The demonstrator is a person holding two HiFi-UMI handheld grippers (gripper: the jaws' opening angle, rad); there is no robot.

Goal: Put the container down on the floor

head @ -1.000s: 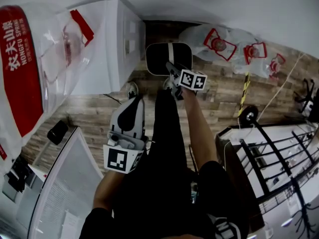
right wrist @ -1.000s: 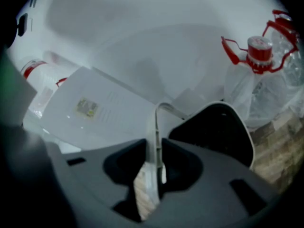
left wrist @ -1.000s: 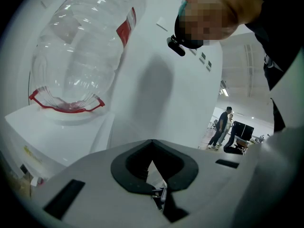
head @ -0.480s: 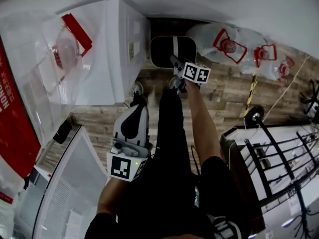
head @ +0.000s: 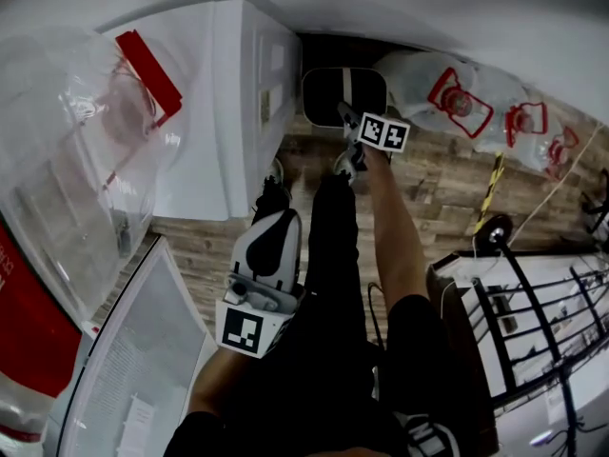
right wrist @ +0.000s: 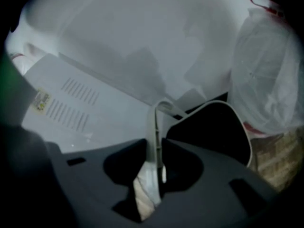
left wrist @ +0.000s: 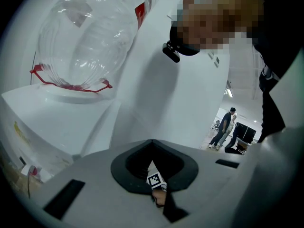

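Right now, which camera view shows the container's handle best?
The right gripper view: the pale handle runs between the right gripper's closed jaws, with the dark container behind. The head view shows the handle only as a pale strip across the container from above. The left gripper view does not show it.

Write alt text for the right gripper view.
The right gripper is clamped on the pale handle of a dark container with a light rim, seen close up from behind the jaws. Behind it are a white cabinet with vent slots and, at right, a clear water bottle wrapped in plastic, with wood floor showing below it.
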